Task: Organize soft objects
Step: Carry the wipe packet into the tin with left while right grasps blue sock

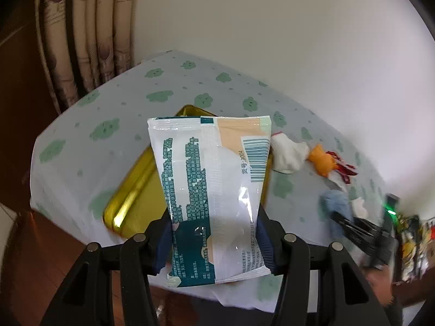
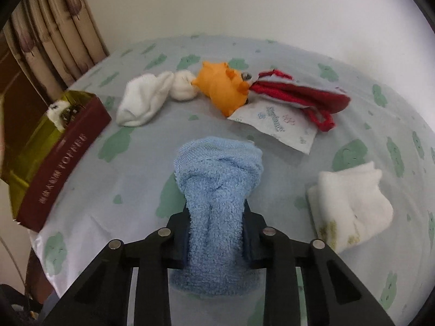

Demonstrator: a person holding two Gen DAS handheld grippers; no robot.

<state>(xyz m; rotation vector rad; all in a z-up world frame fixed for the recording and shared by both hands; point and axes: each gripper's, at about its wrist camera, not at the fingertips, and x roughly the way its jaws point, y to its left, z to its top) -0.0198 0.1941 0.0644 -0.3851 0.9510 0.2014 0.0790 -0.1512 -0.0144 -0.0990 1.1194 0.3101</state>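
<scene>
Right wrist: my right tool clamps blue terry cloth, long axis fwd; dark-red gold-lined box lies fwd-left. Left tool grips wipes pack.

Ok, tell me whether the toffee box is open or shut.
Open: the toffee box shows its gold inside, with a small white item in it.

A pale sheet printed with green clouds covers the counter. Behind its far left corner hang beige curtains with a brown pattern, next to a plain white wall. Below the counter's left edge, reddish-brown wooden floor shows.
</scene>
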